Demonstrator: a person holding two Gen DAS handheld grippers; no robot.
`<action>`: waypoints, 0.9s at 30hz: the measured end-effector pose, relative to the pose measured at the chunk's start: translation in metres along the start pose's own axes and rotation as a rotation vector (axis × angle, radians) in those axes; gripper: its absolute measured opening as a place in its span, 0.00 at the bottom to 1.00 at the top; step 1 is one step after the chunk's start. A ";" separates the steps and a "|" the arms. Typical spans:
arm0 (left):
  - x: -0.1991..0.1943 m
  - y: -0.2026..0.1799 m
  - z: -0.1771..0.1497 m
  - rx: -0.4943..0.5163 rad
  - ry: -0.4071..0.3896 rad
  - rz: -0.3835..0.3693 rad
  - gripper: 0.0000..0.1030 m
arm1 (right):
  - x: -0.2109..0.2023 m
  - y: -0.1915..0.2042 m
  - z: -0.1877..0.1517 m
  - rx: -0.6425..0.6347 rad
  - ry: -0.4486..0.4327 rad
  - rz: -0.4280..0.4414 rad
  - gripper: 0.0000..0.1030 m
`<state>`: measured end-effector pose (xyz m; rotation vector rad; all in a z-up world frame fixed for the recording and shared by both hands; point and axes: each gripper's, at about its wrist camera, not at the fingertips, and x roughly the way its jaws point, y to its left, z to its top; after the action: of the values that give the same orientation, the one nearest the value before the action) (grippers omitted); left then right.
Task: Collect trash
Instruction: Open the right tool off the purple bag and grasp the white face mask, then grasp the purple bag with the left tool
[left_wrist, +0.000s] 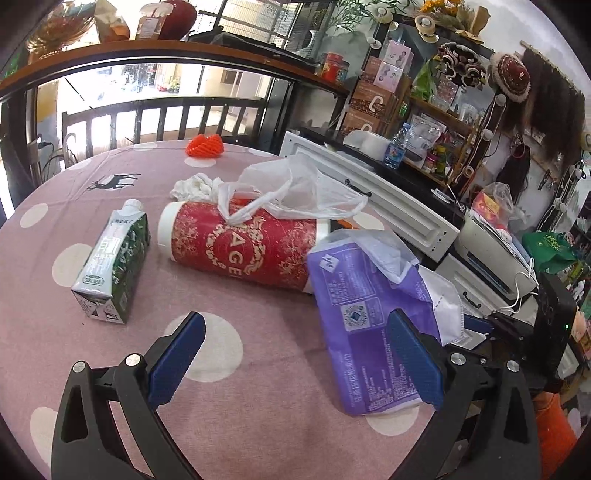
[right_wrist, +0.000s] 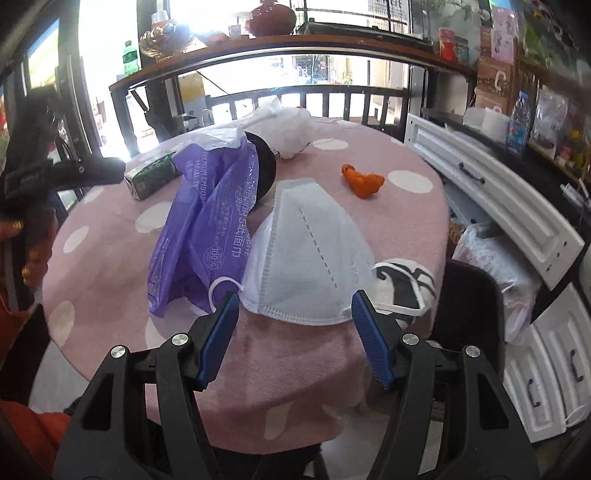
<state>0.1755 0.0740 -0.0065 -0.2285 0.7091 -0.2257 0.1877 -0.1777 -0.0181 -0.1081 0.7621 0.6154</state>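
Note:
On the pink dotted tablecloth lie a green-and-white milk carton, a red cylindrical can on its side, a clear plastic bag draped over it, a crumpled white tissue, an orange foam net, a purple tissue wrapper and a white face mask. My left gripper is open, its right finger over the purple wrapper. My right gripper is open at the table's near edge, straddling the mask's lower rim. The purple wrapper, carton, orange scrap and plastic bag lie beyond.
A white drawer cabinet stands right of the table, with a bag beside it. Cluttered shelves and a railing lie behind. The other gripper shows at far left in the right wrist view.

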 end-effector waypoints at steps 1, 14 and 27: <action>0.003 -0.004 -0.001 0.007 0.008 -0.004 0.94 | 0.002 0.000 0.002 0.028 0.004 0.005 0.72; 0.033 -0.047 -0.004 0.048 0.065 -0.054 0.94 | 0.035 0.010 0.013 0.083 0.053 -0.107 0.12; 0.077 -0.079 -0.006 0.040 0.152 0.025 0.94 | 0.003 0.008 -0.002 0.058 -0.027 -0.177 0.06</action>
<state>0.2183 -0.0235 -0.0364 -0.1653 0.8564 -0.2345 0.1834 -0.1701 -0.0204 -0.1127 0.7344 0.4256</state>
